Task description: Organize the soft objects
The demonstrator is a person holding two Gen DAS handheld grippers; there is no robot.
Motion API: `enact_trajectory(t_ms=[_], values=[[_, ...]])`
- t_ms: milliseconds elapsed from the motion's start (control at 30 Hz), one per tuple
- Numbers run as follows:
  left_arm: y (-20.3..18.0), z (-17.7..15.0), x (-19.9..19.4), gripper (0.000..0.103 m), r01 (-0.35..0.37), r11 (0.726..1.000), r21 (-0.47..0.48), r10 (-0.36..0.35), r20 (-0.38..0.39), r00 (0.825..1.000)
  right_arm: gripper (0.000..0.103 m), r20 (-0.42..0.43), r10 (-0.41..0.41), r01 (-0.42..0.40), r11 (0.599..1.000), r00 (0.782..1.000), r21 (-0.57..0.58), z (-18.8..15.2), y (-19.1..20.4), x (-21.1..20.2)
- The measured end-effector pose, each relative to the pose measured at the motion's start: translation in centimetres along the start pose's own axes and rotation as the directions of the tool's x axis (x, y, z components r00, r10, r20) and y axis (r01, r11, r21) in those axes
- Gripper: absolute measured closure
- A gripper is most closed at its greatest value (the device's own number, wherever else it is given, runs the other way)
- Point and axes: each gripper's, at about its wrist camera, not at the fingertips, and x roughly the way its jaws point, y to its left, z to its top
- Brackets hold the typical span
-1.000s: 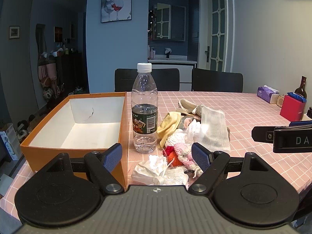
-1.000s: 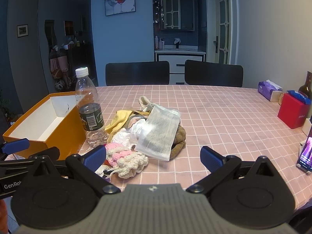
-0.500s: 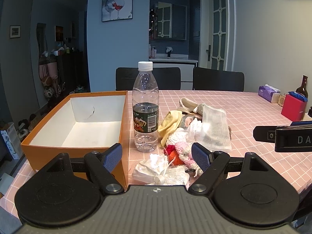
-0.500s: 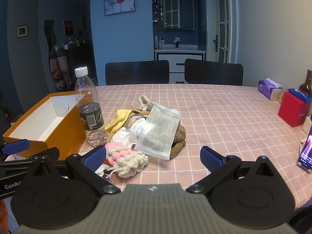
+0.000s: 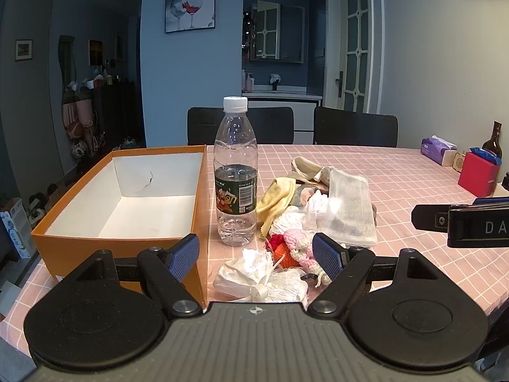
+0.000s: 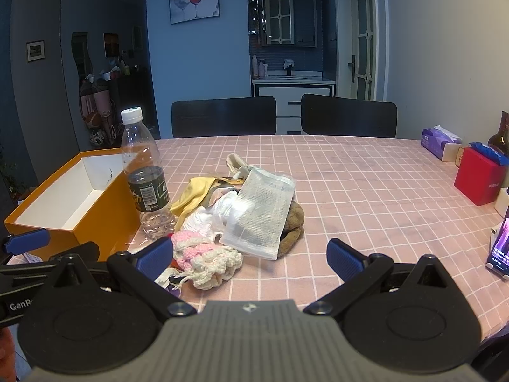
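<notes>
On your far left sits the orange box point(image 5: 121, 197), open and empty, its right wall just beside the water bottle point(image 5: 236, 175), which stands upright between the box and the heap. That box is the likely home for the soft things, so treat the bottle as an obstacle: lift over it or pass on the near side, because a swing at cloth height could tip it.

Your left gripper point(image 5: 256, 256) hovers low at the near edge with its jaws spread wide and nothing between them; the white crumpled bundle point(image 5: 261, 278) lies right in its gap, so it is the natural first pick. Come straight down, close on the bulk of it, not on a loose frill.

Further right is the pile: the yellow cloth point(image 6: 194, 192), the pink and cream knitted piece point(image 6: 206, 254), the white mesh pouch point(image 6: 264, 210) lying over a brown plush point(image 6: 292, 226). Your right gripper point(image 6: 249, 256) is also wide open and empty, near the knitted piece. Take one item at a time so the others do not drag along.
</notes>
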Motion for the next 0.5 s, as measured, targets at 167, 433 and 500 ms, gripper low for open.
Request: enact_trajectory(t_ms=[167, 433, 500], values=[[0.0, 0.1, 0.1, 0.008, 0.002, 1.0, 0.001, -0.002, -0.003, 1.0, 0.002, -0.004, 0.001, -0.001, 1.0, 1.0, 0.001, 0.0, -0.1, 0.1], [-0.3, 0.1, 0.7, 0.009, 0.035, 0.999, -0.003, -0.035, -0.024, 0.999, 0.002, 0.019, 0.025, -0.025, 1.0, 1.0, 0.003, -0.3, -0.8, 0.4], [-0.3, 0.0, 0.9, 0.016, 0.064, 0.998, -0.003, -0.064, -0.029, 0.998, 0.002, 0.044, 0.053, -0.053, 0.999, 0.998, -0.002, -0.7, -1.3, 0.8]])
